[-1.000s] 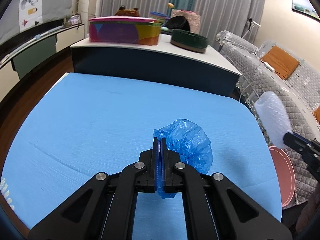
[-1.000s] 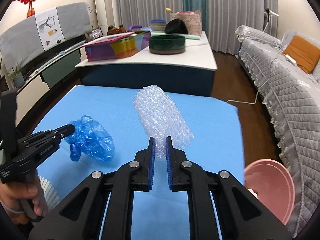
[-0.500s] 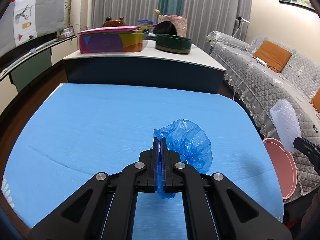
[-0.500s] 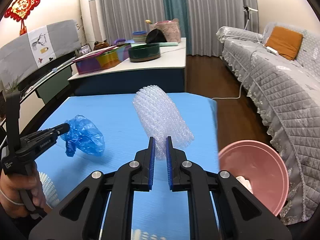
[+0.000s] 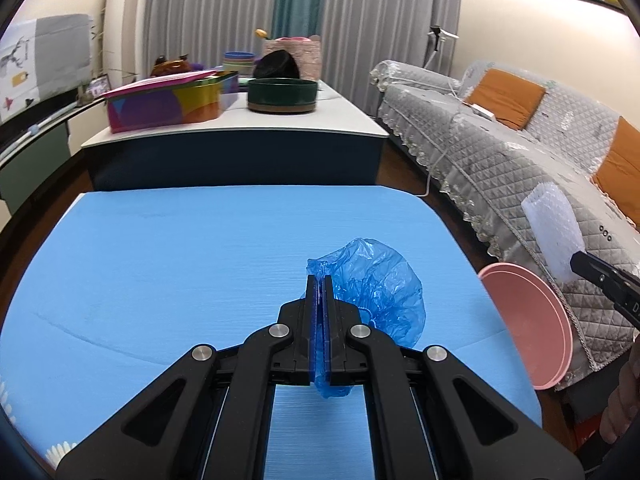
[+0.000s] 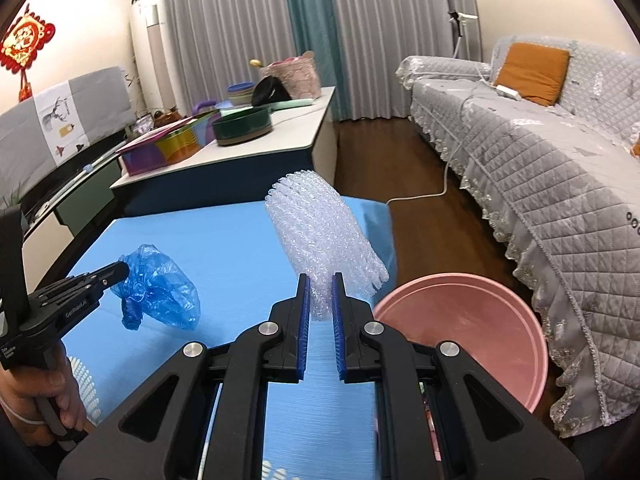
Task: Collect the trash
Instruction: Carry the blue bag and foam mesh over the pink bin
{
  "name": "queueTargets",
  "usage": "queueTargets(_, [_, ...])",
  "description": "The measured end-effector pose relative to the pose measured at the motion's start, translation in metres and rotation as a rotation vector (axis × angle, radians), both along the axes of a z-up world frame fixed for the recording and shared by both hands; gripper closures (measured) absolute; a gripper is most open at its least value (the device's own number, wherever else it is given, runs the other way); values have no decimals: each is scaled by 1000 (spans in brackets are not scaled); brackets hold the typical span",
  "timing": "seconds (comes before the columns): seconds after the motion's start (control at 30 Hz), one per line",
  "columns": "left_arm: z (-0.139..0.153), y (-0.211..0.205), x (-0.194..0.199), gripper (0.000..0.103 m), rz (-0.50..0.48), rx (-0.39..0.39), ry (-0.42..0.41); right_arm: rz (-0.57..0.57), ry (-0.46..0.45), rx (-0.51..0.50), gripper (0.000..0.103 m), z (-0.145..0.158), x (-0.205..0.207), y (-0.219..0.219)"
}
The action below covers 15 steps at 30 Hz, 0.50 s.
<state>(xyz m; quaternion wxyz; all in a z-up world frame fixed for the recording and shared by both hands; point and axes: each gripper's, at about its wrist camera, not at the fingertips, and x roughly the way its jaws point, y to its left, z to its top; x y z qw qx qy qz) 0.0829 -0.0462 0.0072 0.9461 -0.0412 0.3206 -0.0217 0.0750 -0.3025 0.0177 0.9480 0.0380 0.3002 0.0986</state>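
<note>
Nearest in the left wrist view, the left gripper is clenched on a crumpled blue plastic bag, which bulges out to the right of the closed fingers and hangs a little below them, lifted over the blue worktop. In the right wrist view, the right gripper is clamped on the lower end of a roll of clear bubble wrap; the roll stands up and leans away beyond the fingertips. A person's hand grips the handle of the left gripper at the lower left of that view.

Just past the right edge of the worktop, between it and the quilted grey sofa, sits a pink basin. Its inside looks mostly bare; what lies at the bottom is hidden behind the gripper's arm. The bubble wrap is held near the basin's rim, while the blue bag is held further left over the worktop.

Farther back, a second, white-topped table carries several containers: a multicoloured box with a pink lid lying ajar on it, a dark green round tin, stacked bowls and a pinkish basket. Their contents cannot be made out. Grey curtains close the room behind.
</note>
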Motion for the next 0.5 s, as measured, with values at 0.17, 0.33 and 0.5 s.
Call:
queueTargets(0.17, [1,-16,4,101,-26,4,0,-43,10,13,92,-2,-1,-21])
queueTargets(0.33, [3,-33,9,101,-54,4,2,-81,17,24,92,-4,-2,-39])
queueTargets(0.5, [7,-53,13,101,-94,13,-5,-113,22,29,92,-6,-2,-54])
